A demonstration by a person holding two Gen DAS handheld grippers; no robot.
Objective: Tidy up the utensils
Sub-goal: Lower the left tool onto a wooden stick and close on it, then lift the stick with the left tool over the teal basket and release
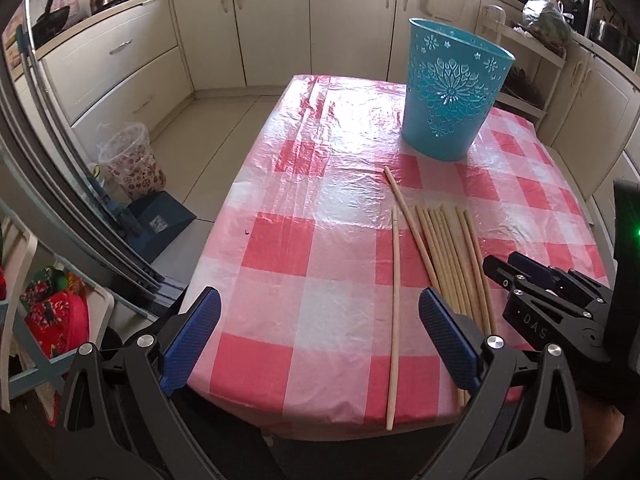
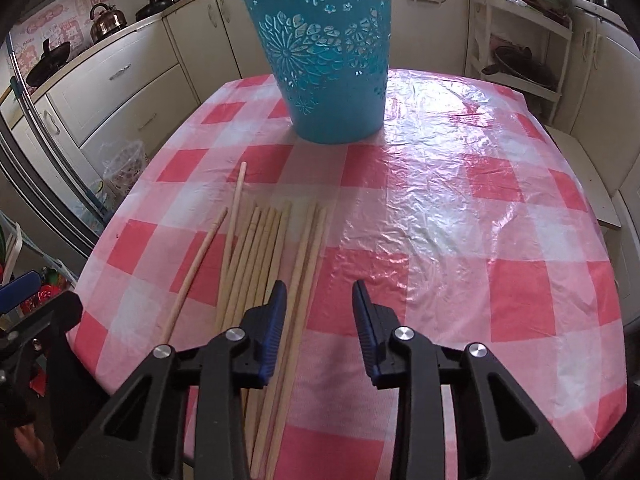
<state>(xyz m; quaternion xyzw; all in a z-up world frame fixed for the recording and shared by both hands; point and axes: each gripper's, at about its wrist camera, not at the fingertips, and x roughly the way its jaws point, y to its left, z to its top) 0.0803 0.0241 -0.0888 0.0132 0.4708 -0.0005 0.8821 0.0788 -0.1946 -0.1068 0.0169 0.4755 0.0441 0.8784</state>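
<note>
Wooden chopsticks (image 2: 256, 264), long, pale and round, lie loose on the table covered with a red-and-white checked plastic cloth (image 2: 460, 208), and we see them near its front edge, most of them side by side in a bundle, with one stick (image 1: 395, 300) lying apart on the left. Behind them, well apart, stands the turquoise plastic basket with cut-out flower patterns (image 2: 328, 60), upright on the cloth. We hold our left gripper (image 1: 320, 340) above the near edge with its blue-padded jaws spread wide and nothing between them. Our right gripper (image 2: 320, 332) hangs over the bundle, its jaws partly apart; two sticks run under the gap, and the pads press on nothing.
</note>
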